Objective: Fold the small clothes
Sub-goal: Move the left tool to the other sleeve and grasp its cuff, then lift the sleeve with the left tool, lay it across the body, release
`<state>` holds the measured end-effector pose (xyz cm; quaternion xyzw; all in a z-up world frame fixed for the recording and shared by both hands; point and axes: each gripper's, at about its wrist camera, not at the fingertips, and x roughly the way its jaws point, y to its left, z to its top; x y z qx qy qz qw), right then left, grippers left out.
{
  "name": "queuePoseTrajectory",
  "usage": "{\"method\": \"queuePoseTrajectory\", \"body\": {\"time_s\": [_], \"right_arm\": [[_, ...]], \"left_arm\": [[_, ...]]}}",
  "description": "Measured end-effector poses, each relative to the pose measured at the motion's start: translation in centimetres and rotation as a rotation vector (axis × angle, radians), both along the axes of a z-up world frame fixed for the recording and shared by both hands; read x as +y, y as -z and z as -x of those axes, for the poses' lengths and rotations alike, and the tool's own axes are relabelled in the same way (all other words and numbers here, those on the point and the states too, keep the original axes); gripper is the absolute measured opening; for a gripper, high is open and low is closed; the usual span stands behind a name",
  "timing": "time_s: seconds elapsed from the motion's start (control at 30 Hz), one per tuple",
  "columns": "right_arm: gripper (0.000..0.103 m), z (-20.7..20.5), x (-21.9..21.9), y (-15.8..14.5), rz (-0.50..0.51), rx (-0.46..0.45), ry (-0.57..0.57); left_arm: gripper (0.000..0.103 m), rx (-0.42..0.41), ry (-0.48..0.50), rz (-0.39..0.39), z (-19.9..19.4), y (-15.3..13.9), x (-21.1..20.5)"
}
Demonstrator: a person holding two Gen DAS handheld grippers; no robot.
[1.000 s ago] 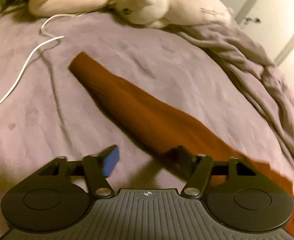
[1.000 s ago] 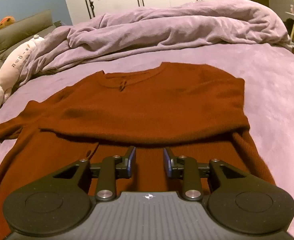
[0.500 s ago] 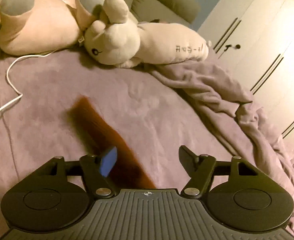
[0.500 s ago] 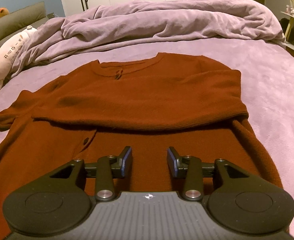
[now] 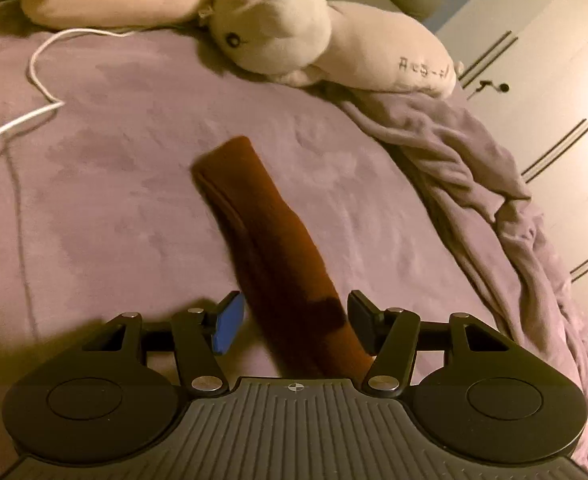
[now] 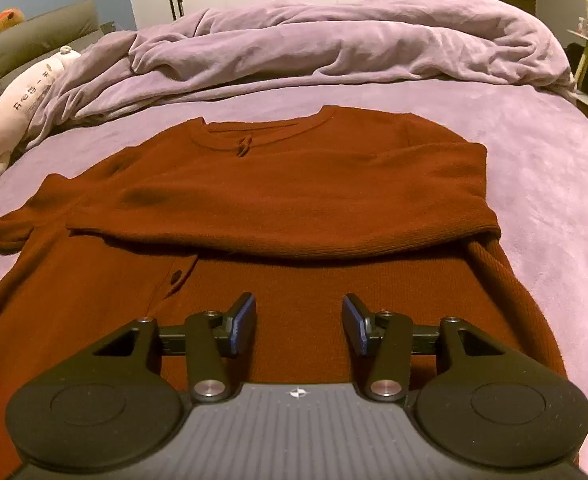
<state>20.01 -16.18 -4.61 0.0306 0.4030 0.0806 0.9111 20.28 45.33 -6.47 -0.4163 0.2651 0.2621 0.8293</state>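
While the cardigan (image 6: 277, 208) lies flat on the bed (image 6: 554, 168), its right sleeve is already folded across the chest and its left sleeve (image 5: 261, 232) is stretched out toward the plush (image 5: 294, 32).

Left gripper (image 5: 289, 320): jaws apart, straddling the sleeve near its shoulder end. They have just been closing, but the pads do not look to press the cloth yet; released.

Right gripper (image 6: 298, 324): jaws have just been opening, nothing between them; it hangs over the lower front, close to the button placket (image 6: 177, 276).

Risks, as judged:
- The left pads may close on the top layer only, or slide off the soft knit, so the sleeve drops partway.
- Dragging the sleeve could shift the body and undo the right-sleeve fold.
- The sleeve could land crooked or bunched at the shoulder.
- The cable (image 5: 33, 80) lies well apart; small snag risk.
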Motion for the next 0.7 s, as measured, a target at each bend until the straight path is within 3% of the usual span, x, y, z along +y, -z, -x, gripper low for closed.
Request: {"method": "queuePoseTrajectory", "body": {"time_s": [0.07,0.13,0.23,0.57,0.6,0.63,0.7], "right_arm": [[0.048,-0.1,0.1,0.1,0.003,-0.001,0.002],[0.048,-0.1,0.2,0.2,0.008,0.001,0.002],[0.048,-0.2,0.3,0.2,0.014,0.003,-0.003],[0.053,-0.2,0.6,0.4,0.020,-0.002,0.005],[0.054,-0.2,0.7,0.4,0.025,-0.003,0.002],[0.054,-0.2,0.6,0.4,0.025,-0.003,0.001],[0.054,-0.2,0.5,0.3,0.017,-0.002,0.004]], "left_arm": [[0.057,-0.004,-0.005,0.041,-0.3,0.6,0.2],[0.043,-0.031,-0.008,0.091,-0.4,1.1,0.5],[0.035,-0.053,-0.008,0.092,-0.3,1.0,0.3],[0.034,-0.068,-0.034,0.109,-1.1,1.9,0.8],[0.027,-0.071,-0.045,0.116,-1.1,1.9,0.9],[0.013,-0.075,-0.050,0.116,-1.1,1.8,0.9],[0.012,-0.080,-0.038,0.081,-1.0,1.0,0.5]]}}
